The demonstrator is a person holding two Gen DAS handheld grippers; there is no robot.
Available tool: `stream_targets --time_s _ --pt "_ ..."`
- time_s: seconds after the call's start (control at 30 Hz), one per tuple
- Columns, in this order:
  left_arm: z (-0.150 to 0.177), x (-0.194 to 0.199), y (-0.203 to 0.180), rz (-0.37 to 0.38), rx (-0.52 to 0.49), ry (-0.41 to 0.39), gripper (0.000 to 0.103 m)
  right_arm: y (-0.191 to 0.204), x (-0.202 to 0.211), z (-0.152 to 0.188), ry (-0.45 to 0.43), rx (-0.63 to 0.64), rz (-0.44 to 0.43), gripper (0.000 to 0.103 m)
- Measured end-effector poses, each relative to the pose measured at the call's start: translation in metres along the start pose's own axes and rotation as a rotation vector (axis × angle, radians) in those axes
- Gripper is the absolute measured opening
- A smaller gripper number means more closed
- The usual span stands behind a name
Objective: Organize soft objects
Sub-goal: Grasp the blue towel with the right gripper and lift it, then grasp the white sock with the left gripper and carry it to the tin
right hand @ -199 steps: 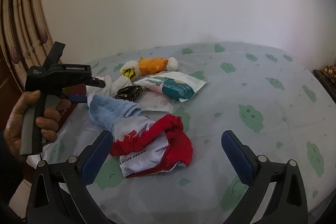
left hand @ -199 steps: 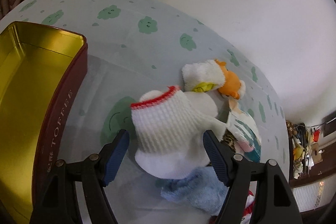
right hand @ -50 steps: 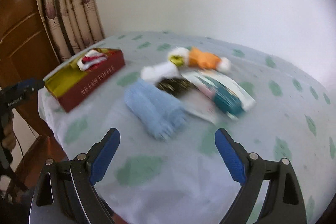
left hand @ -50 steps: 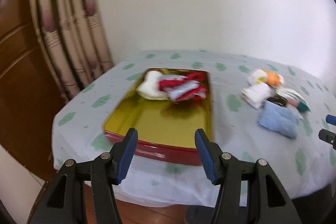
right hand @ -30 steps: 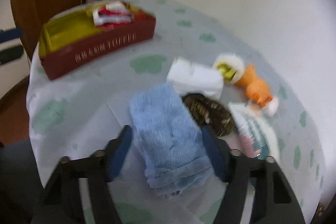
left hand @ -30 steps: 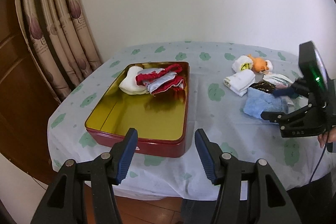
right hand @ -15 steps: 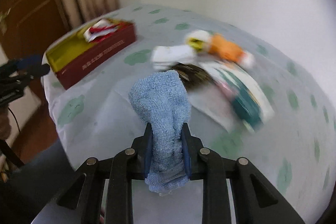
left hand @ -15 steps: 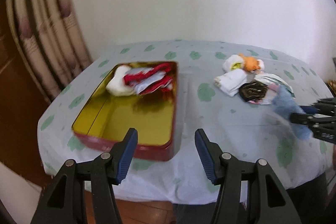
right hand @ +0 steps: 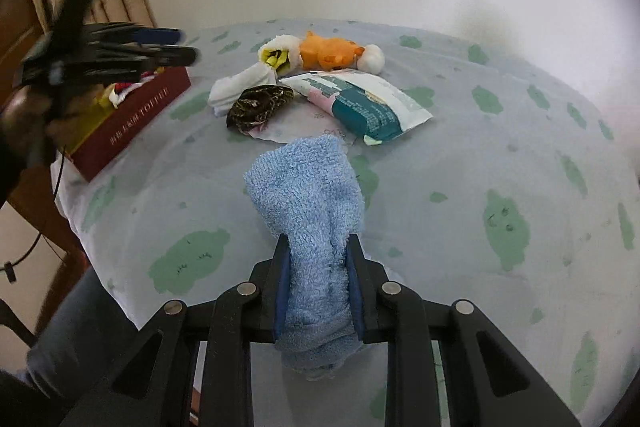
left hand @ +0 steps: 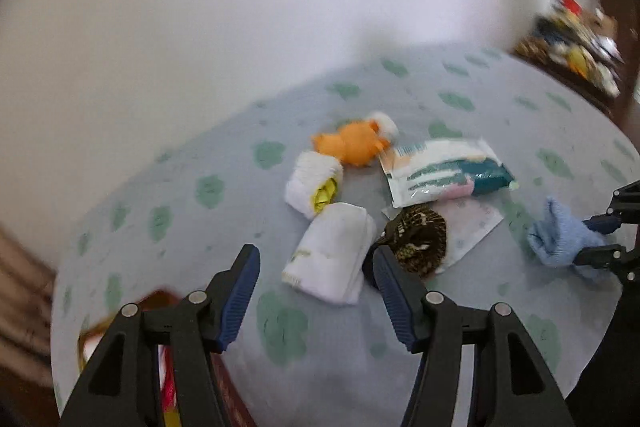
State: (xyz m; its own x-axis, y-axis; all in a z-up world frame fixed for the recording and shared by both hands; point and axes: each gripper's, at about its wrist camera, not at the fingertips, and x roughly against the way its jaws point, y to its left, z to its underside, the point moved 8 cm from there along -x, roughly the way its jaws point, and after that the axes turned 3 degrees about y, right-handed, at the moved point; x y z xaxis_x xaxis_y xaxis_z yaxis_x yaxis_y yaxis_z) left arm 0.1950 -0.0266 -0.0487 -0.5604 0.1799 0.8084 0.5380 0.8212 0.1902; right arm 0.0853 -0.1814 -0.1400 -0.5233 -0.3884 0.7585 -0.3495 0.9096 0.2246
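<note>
Towel [right hand: 308, 211] riding clamped in my right gripper [right hand: 318, 291].
I'm opening the empty left gripper [left hand: 316, 291]; towel's loose end is risking snagging the tin [right hand: 132, 119] rim.

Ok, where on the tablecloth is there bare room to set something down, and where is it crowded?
Bare cloth: the wide stretch right of the teal packet, and the near strip between the red tin and the blue towel. Crowded: the far cluster of orange plush, white sock roll, folded white cloth and leopard scrunchie.
</note>
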Motion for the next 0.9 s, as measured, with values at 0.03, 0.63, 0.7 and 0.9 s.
stream_targets --time_s 0.03,0.63,0.7,0.9 --pt "-0.003 -0.011 0.003 0.021 -0.005 0.033 0.061 0.0 -0.002 0.002 0.003 -0.01 -0.01 0.024" --pt "0.001 -0.1 0.002 0.307 0.065 0.302 0.032 -0.013 -0.006 0.003 0.0 -0.143 -0.14 0.03" --pt "0.005 -0.094 0.007 0.273 0.118 0.297 0.029 -0.014 -0.006 0.003 0.0 -0.144 -0.142 0.03" --pt "0.024 -0.033 0.014 0.179 0.376 0.15 0.027 -0.014 -0.007 0.004 -0.001 -0.131 -0.115 0.031"
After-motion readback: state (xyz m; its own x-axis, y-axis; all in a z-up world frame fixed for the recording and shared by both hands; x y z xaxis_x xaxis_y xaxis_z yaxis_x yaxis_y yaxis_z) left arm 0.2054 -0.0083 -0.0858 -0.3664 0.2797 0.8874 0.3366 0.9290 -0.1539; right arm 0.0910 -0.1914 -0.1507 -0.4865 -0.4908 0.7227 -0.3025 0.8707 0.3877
